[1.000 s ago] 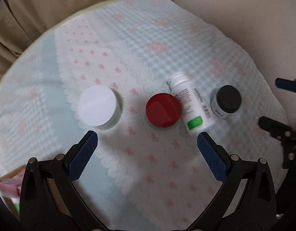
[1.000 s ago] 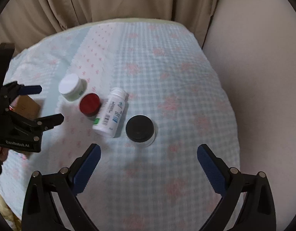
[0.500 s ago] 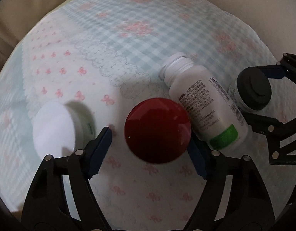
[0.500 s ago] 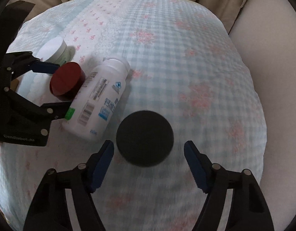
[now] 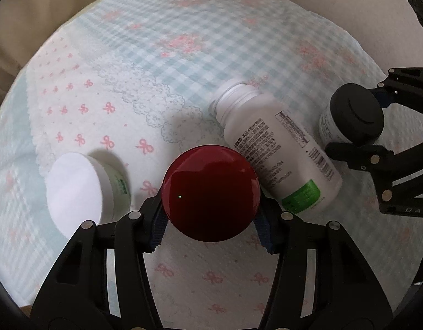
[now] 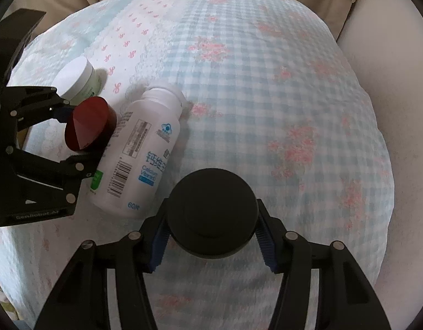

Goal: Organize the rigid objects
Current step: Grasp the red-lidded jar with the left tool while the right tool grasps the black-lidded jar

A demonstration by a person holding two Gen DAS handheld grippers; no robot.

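Two grippers reach low over the patterned cloth (image 6: 266,82). Left gripper (image 5: 210,221) clamps the red-lidded jar (image 5: 210,195), beside the white-lidded jar (image 5: 82,189); lying white bottle (image 6: 140,151) between; right gripper (image 6: 211,243) clamps the black-lidded jar (image 6: 212,211).

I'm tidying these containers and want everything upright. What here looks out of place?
The white bottle lies on its side on the cloth between the red-lidded jar and the black-lidded jar, while the white-lidded jar stands upright.
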